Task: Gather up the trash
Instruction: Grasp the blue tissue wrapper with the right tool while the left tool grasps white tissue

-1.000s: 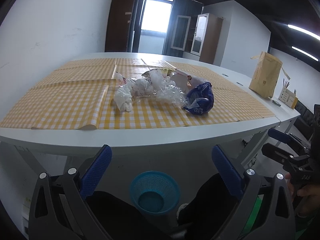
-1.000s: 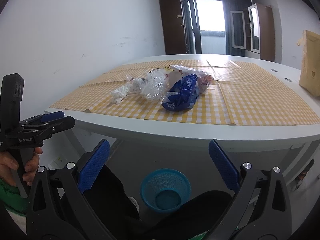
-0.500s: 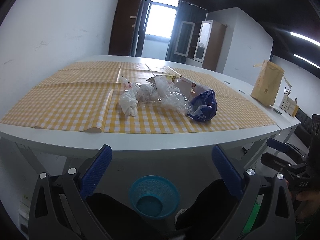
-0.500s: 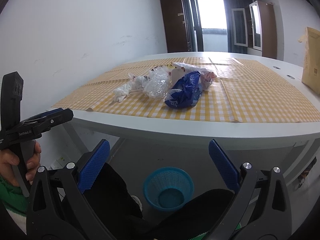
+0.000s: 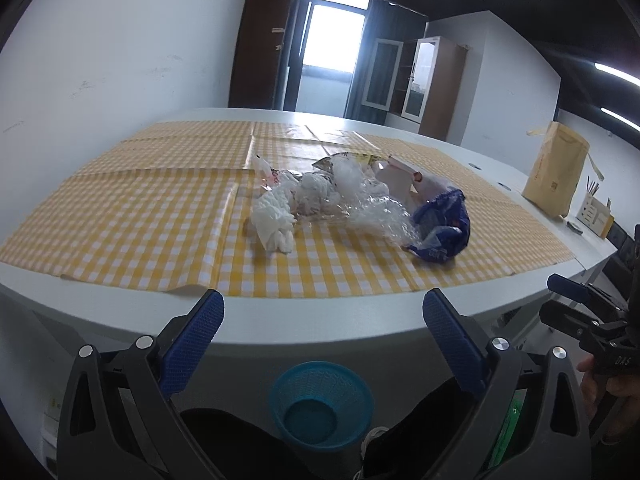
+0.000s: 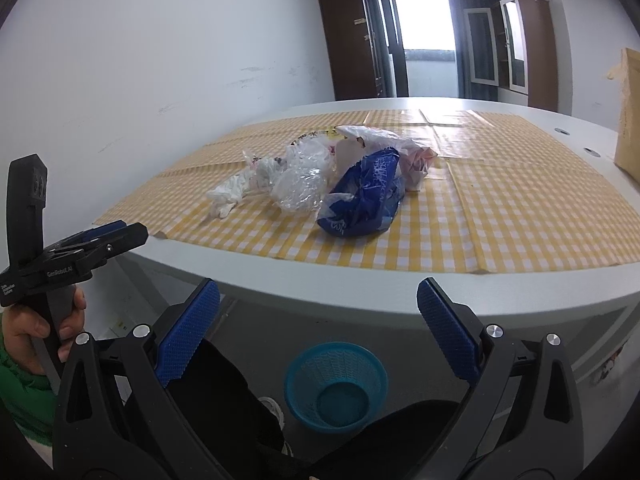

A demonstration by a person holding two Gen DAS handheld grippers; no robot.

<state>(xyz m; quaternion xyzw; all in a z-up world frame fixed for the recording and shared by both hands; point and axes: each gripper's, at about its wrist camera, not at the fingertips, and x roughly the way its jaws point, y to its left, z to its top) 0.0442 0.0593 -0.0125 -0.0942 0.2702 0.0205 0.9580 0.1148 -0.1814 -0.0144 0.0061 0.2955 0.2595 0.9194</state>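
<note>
Approach step, nothing collected. Both claws, left (image 5: 322, 320) and right (image 6: 318, 312), gape wide, empty, short of table (image 5: 320, 320). Next: reach trash (image 5: 352, 204), bin (image 5: 322, 410) below.

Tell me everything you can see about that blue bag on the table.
The blue bag is crumpled thin plastic, shiny, with white lettering too creased to read. It lies slumped on the yellow checked tablecloth, at the right end of the trash pile as seen from the left claw's camera. Clear crinkled wrap presses against one side, and a white and pink wrapper sits behind it. Neither claw touches it.
</note>
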